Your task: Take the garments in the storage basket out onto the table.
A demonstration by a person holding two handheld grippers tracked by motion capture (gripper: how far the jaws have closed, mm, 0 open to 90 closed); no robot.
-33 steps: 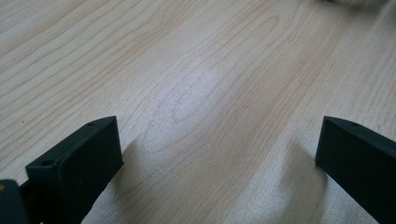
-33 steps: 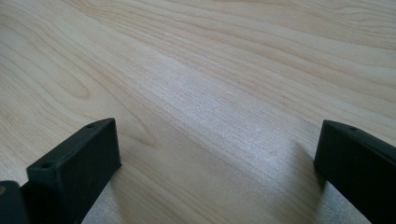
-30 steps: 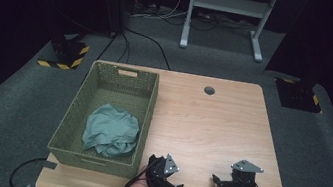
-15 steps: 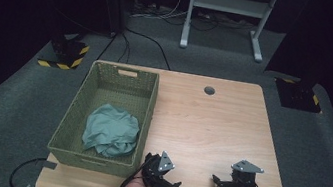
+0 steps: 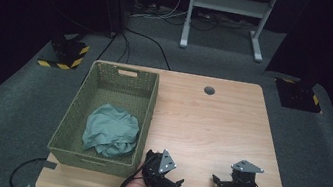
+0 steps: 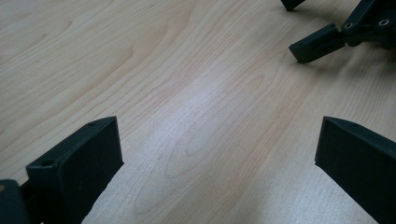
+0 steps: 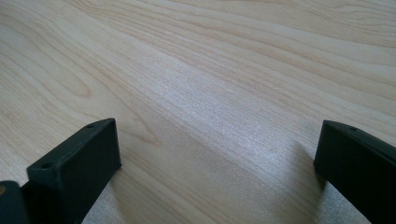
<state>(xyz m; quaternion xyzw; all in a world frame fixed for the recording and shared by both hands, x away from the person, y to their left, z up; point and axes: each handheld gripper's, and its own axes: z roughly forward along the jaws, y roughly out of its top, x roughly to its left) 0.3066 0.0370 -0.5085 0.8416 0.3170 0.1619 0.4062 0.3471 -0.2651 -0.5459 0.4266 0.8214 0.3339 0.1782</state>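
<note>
The work surface is a light wooden table (image 5: 209, 130) with visible grain and a round cable hole (image 5: 209, 90) near its far edge. It stands on grey carpet in a dark room. A green mesh basket (image 5: 148, 116) occupies the table's left side and holds a crumpled teal cloth (image 5: 110, 129). Beyond the table, a white metal stand (image 5: 229, 4) and loose cables lie on the floor; black blocks with yellow-black hazard striping (image 5: 64, 54) sit off the far left corner.

The left gripper (image 5: 175, 185) rests on the table just right of the basket's near corner, jaws spread wide and empty. The right gripper (image 5: 216, 181) rests farther right of the basket, near the table's front edge, jaws wide and empty.
</note>
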